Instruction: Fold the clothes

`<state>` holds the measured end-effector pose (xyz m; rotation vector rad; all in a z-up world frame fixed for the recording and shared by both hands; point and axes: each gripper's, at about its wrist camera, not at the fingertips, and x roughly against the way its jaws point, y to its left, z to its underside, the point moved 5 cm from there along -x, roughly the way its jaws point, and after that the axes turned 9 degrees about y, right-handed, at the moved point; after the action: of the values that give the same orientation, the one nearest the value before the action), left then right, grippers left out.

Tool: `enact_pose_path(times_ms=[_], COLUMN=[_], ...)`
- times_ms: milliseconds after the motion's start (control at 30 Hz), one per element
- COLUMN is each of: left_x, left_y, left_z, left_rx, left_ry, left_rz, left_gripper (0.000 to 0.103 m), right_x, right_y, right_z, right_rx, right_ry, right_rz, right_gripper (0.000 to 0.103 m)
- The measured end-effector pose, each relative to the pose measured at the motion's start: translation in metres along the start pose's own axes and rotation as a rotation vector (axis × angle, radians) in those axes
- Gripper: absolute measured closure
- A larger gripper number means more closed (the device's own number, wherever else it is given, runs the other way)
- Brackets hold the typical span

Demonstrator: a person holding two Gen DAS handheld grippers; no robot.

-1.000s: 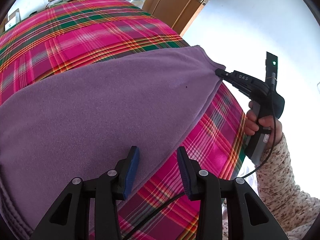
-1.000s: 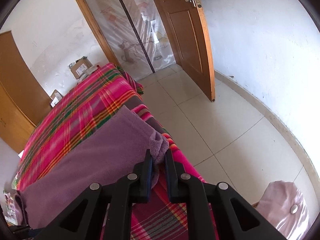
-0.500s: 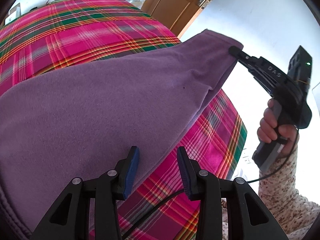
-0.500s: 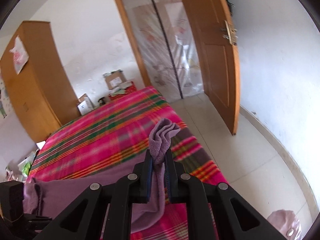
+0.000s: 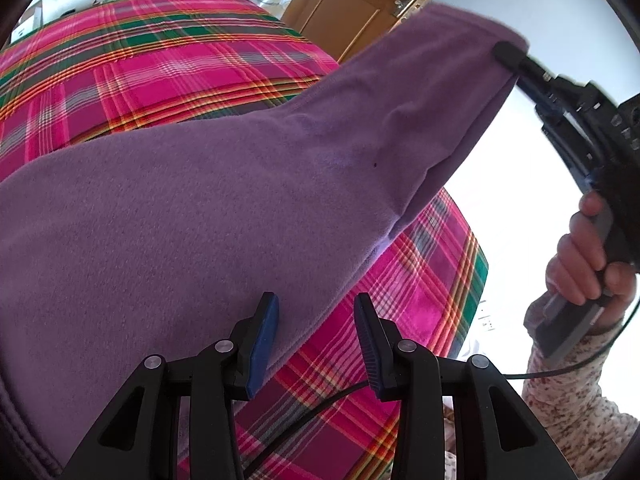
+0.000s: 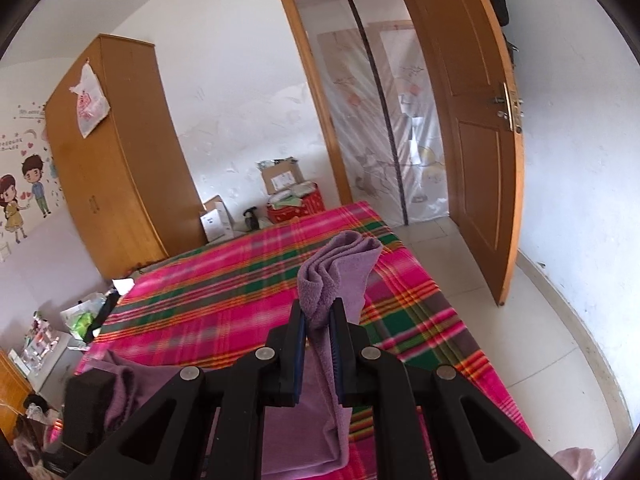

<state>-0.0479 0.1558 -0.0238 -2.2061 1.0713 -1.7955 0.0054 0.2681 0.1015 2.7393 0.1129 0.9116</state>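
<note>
moved: right gripper (image 6: pixel 318 320) lifted purple fleece (image 5: pixel 200 200) corner higher
left gripper (image 5: pixel 316 340): fingers apart, empty
risk: corner slipping from clamped fingers

purple fleece garment (image 5: pixel 192 208) | one corner raised and bunched, remainder spread flat | on plaid bedspread (image 5: pixel 132 76)

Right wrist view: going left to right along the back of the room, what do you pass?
Cartoon wall sticker → wooden wardrobe → cardboard boxes → curtained doorway → open wooden door → bare white wall.
</note>
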Motion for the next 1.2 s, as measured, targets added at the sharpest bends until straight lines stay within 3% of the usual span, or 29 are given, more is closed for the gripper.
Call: enact_pose_path(times_ms=[367, 633, 833, 1200], left_x=[0.005, 0.048, 0.084, 0.114], left_y=[0.012, 0.026, 0.041, 0.069], left_z=[0.006, 0.016, 0.028, 0.053], left_rx=[0.042, 0.109, 0.154, 0.221], left_ry=[-0.015, -0.127, -0.215, -0.269], left_rz=[0.038, 0.073, 0.034, -0.014], left_gripper=[0.062, 0.062, 0.062, 0.062], right_x=[0.003, -0.008, -0.023, -0.059], right_y=[0.045, 0.082, 0.106, 0.142], right_z=[0.003, 0.019, 0.041, 0.083], right_rx=[0.072, 0.134, 0.170, 0.215], right_ry=[0.012, 0.054, 0.107, 0.223], right_rz=[-0.112, -0.174, -0.209, -0.246], right_gripper=[0.091, 0.091, 0.091, 0.091])
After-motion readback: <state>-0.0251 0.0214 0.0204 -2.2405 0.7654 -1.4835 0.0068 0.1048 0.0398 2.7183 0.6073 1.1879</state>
